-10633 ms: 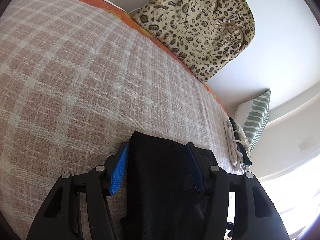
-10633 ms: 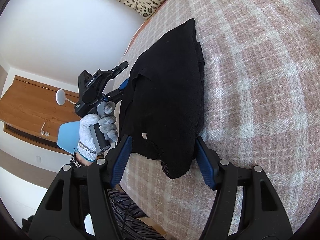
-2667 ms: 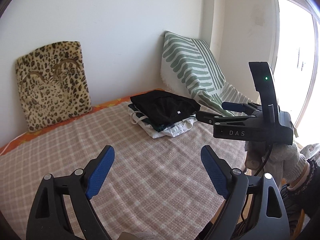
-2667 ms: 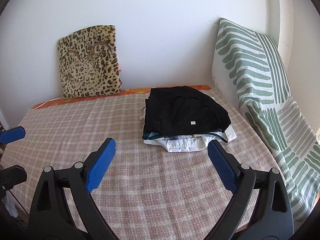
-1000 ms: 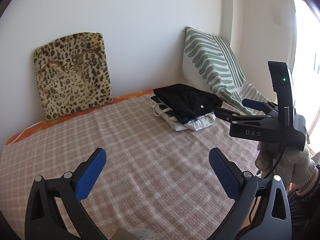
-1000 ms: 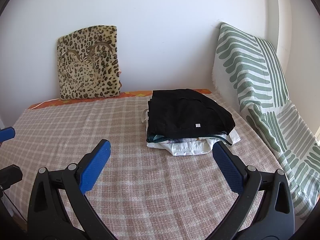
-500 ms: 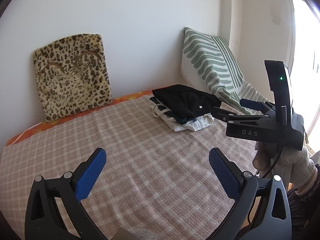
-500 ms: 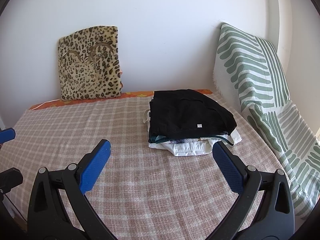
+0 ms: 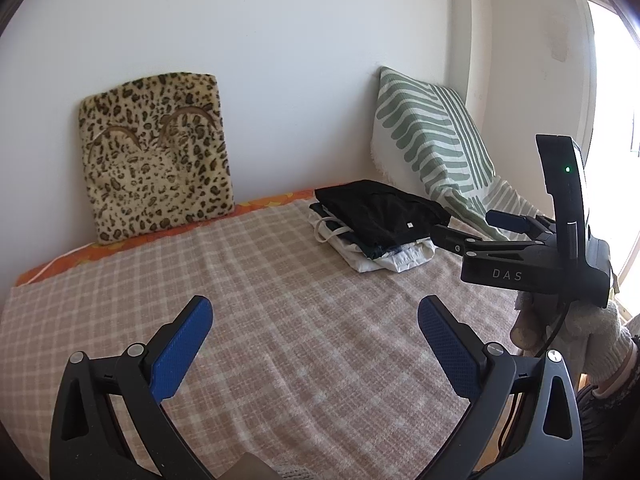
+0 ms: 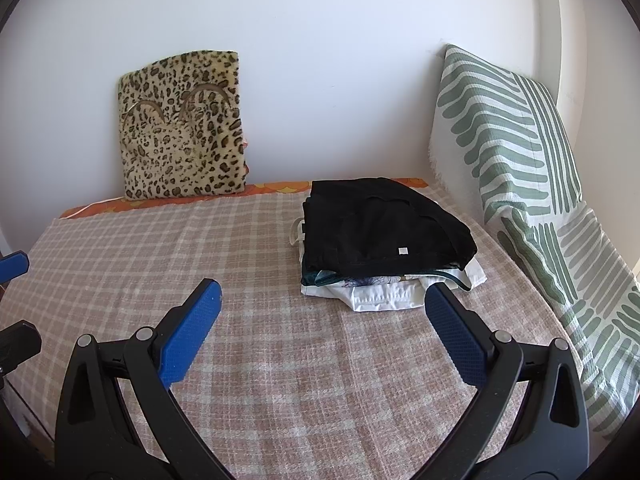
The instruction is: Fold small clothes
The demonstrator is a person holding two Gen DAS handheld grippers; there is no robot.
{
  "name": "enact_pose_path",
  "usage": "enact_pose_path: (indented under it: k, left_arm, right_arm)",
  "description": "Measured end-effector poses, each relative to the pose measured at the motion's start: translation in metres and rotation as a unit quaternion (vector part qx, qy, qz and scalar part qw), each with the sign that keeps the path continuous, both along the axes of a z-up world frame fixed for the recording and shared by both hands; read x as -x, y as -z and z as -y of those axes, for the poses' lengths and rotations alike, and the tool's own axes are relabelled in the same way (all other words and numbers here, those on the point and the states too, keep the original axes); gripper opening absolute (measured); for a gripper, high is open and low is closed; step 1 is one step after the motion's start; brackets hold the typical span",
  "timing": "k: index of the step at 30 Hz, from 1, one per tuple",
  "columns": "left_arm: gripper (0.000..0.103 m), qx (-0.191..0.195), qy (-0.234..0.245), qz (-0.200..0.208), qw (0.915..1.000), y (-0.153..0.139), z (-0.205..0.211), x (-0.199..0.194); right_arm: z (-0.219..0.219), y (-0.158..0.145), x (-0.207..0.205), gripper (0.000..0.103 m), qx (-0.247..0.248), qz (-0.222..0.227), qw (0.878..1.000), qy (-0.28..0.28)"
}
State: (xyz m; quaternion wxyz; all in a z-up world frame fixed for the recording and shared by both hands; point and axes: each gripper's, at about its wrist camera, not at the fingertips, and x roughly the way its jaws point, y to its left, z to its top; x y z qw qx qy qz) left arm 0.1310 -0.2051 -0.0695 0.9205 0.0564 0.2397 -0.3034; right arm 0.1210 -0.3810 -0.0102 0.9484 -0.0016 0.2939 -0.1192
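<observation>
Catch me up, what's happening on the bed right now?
Nothing is being held. The left gripper and right gripper are both open, hovering over the checked blanket. A folded black garment tops the pile of folded clothes near the striped pillow. No unfolded clothes are in view.

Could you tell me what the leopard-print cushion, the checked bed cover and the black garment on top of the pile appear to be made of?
Leopard-print cushion: likely plush faux fur, since its surface looks fuzzy and matte. Checked bed cover: seemingly a woven cotton or wool blend, with a visible coarse weave and slight nap. Black garment: soft matte fabric, possibly a knit; it drapes limply, but the weave is too dark to tell.
</observation>
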Motion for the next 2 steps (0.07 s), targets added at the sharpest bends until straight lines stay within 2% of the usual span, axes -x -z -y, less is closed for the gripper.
enact_pose_path:
  k: [2]
  left_arm:
    - [0.102,0.003,0.000,-0.003,1.0000,-0.0003,-0.0012,-0.0002]
  right_arm:
    - [0.0001,0.0000,-0.0001,0.103,0.001,0.000,1.000,0.000]
